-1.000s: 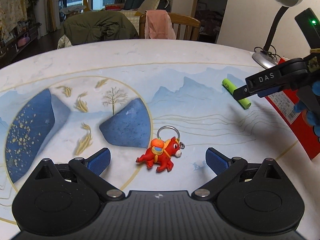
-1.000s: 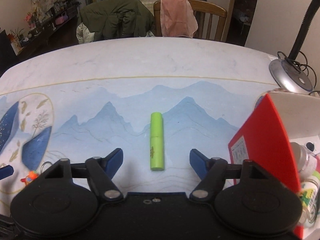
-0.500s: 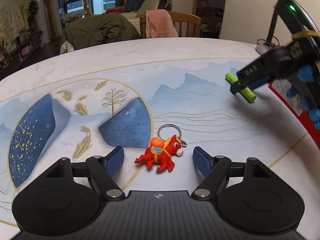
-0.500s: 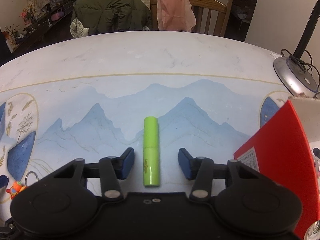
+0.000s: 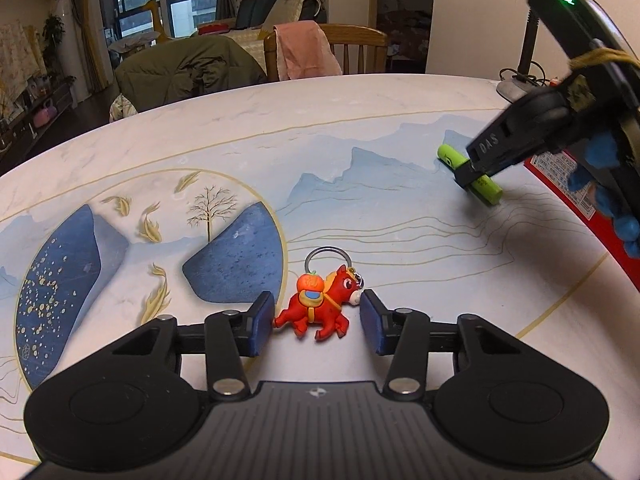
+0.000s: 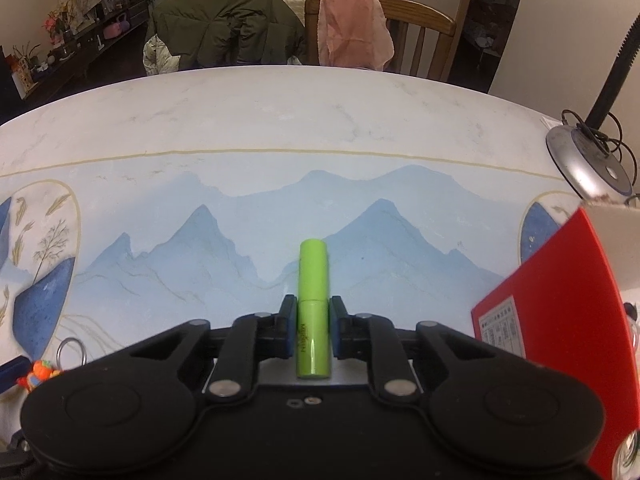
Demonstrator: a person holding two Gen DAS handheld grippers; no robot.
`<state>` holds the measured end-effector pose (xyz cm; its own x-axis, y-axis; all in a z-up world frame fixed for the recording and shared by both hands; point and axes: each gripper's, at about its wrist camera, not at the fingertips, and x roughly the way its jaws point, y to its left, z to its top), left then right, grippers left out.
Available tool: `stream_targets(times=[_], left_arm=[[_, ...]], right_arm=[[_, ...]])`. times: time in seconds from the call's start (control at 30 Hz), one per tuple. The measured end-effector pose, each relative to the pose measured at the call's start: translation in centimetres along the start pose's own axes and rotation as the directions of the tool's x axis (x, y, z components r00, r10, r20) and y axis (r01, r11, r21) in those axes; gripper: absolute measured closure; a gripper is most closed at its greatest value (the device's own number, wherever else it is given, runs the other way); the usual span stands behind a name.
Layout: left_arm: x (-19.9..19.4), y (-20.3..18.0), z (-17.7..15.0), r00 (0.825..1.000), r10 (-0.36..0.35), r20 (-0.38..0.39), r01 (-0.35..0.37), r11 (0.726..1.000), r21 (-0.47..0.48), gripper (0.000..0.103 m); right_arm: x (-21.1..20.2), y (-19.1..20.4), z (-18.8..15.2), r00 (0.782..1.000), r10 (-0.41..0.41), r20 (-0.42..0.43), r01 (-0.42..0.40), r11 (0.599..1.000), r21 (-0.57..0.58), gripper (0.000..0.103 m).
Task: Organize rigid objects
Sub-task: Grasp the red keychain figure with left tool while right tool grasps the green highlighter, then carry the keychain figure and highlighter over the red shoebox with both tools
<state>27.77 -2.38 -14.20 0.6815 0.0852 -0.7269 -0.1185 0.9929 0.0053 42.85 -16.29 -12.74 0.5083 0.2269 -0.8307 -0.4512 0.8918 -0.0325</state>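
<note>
A red toy horse keychain (image 5: 320, 306) with an orange pack and a metal ring lies on the painted table. My left gripper (image 5: 318, 320) has its blue pads on either side of the horse, touching or nearly touching its tail and nose. A lime-green tube (image 6: 313, 312) lies on the table further right. My right gripper (image 6: 313, 328) is shut on the tube near its middle. In the left wrist view the right gripper (image 5: 472, 170) sits over the green tube (image 5: 470, 174). The horse also shows in the right wrist view (image 6: 38, 374).
A red box (image 6: 560, 328) stands on the table right of the tube, also in the left wrist view (image 5: 568, 184). A desk lamp base (image 6: 588, 164) with cables sits at the far right. Chairs with draped clothes (image 6: 348, 24) stand beyond the table's far edge.
Both grippers moved forward and closed. The right jaws shut onto the green tube. The left jaws narrowed from wide open to the sides of the horse.
</note>
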Motion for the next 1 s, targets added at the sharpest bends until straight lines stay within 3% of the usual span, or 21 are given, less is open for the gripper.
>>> stream_targets(times=[0.53,1.0], left_arm=[[-2.2,-0.2,-1.0,0.998,-0.062,-0.021,0.060,0.996,-0.073,0.065],[-6.3,-2.2,-1.6,0.991,-0.130,-0.015,0.127,0.985,-0.117,0.065]], right_arm=[[-7.5,-0.6,-6.5,0.989,0.145,-0.020,-0.141,0.981,0.137,0.088],[-13.2,-2.3,-10.9,0.980,0.200,0.013,-0.197,0.951,0.238,0.088]])
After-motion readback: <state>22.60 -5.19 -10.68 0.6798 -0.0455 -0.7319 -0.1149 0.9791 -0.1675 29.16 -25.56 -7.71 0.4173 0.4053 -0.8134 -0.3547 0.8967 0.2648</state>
